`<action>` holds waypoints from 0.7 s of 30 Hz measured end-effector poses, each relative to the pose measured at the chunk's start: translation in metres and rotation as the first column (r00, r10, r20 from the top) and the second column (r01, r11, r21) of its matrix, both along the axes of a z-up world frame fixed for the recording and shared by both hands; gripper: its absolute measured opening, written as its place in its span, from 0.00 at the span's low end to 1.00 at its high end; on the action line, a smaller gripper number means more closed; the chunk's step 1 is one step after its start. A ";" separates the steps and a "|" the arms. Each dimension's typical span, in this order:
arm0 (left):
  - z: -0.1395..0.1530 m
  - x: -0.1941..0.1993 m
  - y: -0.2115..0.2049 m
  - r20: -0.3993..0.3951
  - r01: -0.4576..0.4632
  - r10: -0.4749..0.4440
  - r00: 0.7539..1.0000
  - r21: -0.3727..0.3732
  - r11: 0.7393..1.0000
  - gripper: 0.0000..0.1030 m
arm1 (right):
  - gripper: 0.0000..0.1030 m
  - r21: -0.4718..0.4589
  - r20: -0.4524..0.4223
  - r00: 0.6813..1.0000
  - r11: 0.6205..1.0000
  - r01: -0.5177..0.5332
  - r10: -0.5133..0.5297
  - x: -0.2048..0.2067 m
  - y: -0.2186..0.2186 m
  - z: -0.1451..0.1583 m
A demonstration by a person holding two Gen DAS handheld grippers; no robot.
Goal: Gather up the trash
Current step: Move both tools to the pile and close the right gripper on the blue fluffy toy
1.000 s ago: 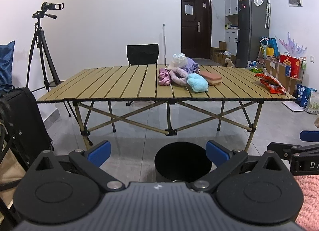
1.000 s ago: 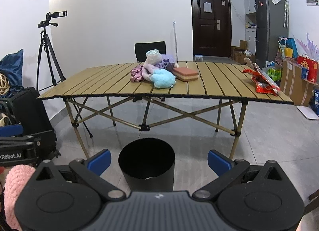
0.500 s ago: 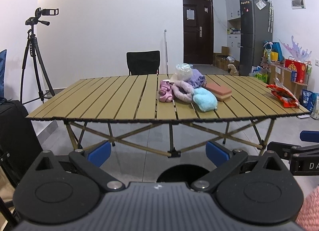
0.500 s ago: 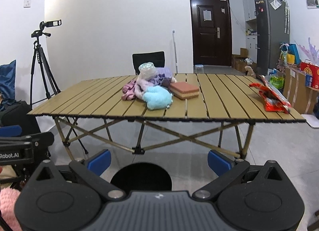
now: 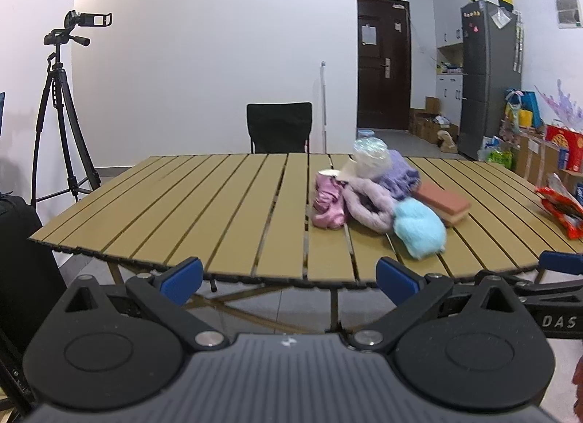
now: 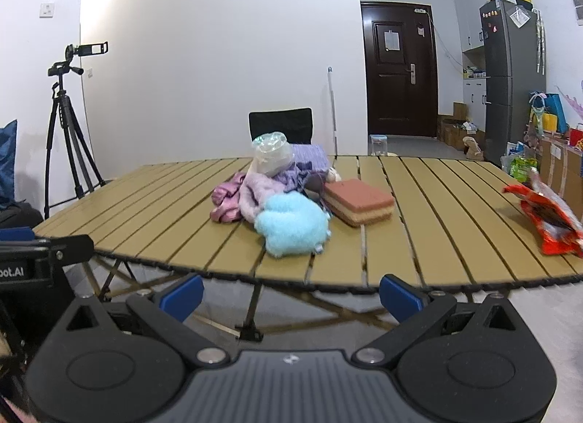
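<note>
A slatted wooden folding table (image 5: 204,211) (image 6: 430,240) carries a pile: a crushed clear plastic cup (image 5: 370,158) (image 6: 271,153), a crumpled pink item (image 5: 328,202) (image 6: 227,200), lilac and purple fluffy cloths (image 5: 371,200) (image 6: 262,189), a light-blue fluffy cloth (image 5: 419,228) (image 6: 291,224) and a red-and-tan sponge (image 5: 442,204) (image 6: 359,198). A red snack wrapper (image 5: 559,209) (image 6: 546,218) lies at the table's right end. My left gripper (image 5: 289,275) and right gripper (image 6: 291,293) are both open and empty, in front of the table's near edge.
A black chair (image 5: 278,127) stands behind the table. A camera tripod (image 5: 60,113) stands at the left, a dark bag (image 5: 25,270) at the near left. A fridge (image 6: 510,80), boxes and bags line the right wall. A dark door (image 6: 399,69) is at the back.
Both grippers have risen and moved toward the table. The black bin on the floor, seen earlier below the table's edge, has dropped out of view.
</note>
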State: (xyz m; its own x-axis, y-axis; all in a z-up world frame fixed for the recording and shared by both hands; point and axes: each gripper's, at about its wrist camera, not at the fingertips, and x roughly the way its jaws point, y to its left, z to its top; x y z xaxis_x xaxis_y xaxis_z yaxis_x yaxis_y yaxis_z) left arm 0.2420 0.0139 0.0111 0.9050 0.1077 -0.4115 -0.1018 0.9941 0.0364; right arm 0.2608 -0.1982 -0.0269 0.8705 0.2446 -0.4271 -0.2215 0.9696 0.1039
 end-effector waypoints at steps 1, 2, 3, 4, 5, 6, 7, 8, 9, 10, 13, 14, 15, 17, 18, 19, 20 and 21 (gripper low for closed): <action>0.000 0.007 0.001 0.004 -0.008 0.008 1.000 -0.003 1.000 1.00 | 1.00 0.001 0.006 1.000 1.000 -0.004 0.004 0.011 0.003 -0.001; 0.000 0.015 0.002 0.008 -0.015 0.015 1.000 -0.005 1.000 1.00 | 1.00 -0.001 0.008 1.000 1.000 -0.007 0.007 0.024 0.006 -0.003; 0.000 0.021 0.003 0.013 -0.020 0.020 1.000 -0.008 1.000 1.00 | 1.00 -0.002 0.007 1.000 1.000 -0.011 0.011 0.030 0.008 -0.004; -0.001 0.028 0.004 0.017 -0.028 0.028 0.999 -0.011 1.000 1.00 | 1.00 -0.005 0.006 1.000 1.000 -0.013 0.013 0.040 0.010 -0.006; -0.001 0.034 0.005 0.021 -0.035 0.035 0.999 -0.013 0.999 1.00 | 1.00 -0.007 0.008 1.000 1.000 -0.016 0.016 0.051 0.013 -0.008; -0.001 0.041 0.007 0.024 -0.039 0.039 0.999 -0.014 0.999 1.00 | 1.00 -0.006 0.009 1.000 1.000 -0.018 0.018 0.058 0.014 -0.010; -0.002 0.046 0.008 0.026 -0.042 0.043 0.999 -0.011 0.999 1.00 | 1.00 -0.005 0.011 1.000 1.000 -0.020 0.020 0.067 0.016 -0.012; -0.003 0.052 0.009 0.027 -0.049 0.049 0.998 -0.004 0.999 1.00 | 1.00 -0.004 0.012 1.000 1.000 -0.019 0.019 0.081 0.018 -0.015; -0.004 0.058 0.010 0.026 -0.056 0.056 0.998 0.004 0.998 1.00 | 1.00 -0.004 0.012 1.000 1.000 -0.018 0.018 0.086 0.019 -0.017; -0.004 0.063 0.012 0.026 -0.060 0.060 0.998 0.007 0.998 1.00 | 1.00 -0.002 0.014 1.000 1.000 -0.021 0.021 0.095 0.021 -0.020; -0.005 0.080 0.017 0.028 -0.069 0.069 0.997 0.013 0.998 1.00 | 1.00 0.000 0.006 1.000 1.000 -0.023 0.023 0.120 0.026 -0.029; -0.005 0.085 0.018 0.030 -0.074 0.073 0.997 0.018 0.997 1.00 | 1.00 0.004 0.007 1.000 1.000 -0.029 0.029 0.128 0.029 -0.032; -0.005 0.091 0.019 0.032 -0.078 0.077 0.997 0.019 0.997 1.00 | 1.00 0.009 0.006 0.999 0.999 -0.037 0.036 0.136 0.031 -0.036; -0.007 0.101 0.023 0.032 -0.087 0.087 0.996 0.016 0.996 1.00 | 1.00 0.012 -0.003 0.999 0.999 -0.043 0.043 0.148 0.036 -0.042; -0.008 0.105 0.026 0.030 -0.091 0.091 0.995 0.010 0.996 1.00 | 1.00 0.015 -0.006 0.999 0.999 -0.044 0.044 0.153 0.038 -0.044; -0.010 0.110 0.028 0.025 -0.098 0.097 0.995 0.002 0.995 1.00 | 1.00 0.018 -0.017 0.999 0.999 -0.044 0.044 0.161 0.041 -0.049; -0.012 0.113 0.030 0.016 -0.103 0.103 0.995 -0.002 0.995 1.00 | 1.00 0.021 -0.026 0.999 0.999 -0.042 0.043 0.165 0.043 -0.052; -0.013 0.117 0.032 0.008 -0.104 0.104 0.995 -0.006 0.995 1.00 | 1.00 0.025 -0.035 0.999 0.999 -0.038 0.039 0.170 0.044 -0.057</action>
State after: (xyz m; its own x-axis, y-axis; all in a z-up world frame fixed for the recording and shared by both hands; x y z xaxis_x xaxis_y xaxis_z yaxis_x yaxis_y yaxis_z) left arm 0.3586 0.0462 -0.0023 0.8923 0.1990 -0.4052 -0.2046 0.9784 0.0299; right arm 0.4308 -0.1544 -0.0835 0.8448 0.2880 -0.4510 -0.2543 0.9576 0.1353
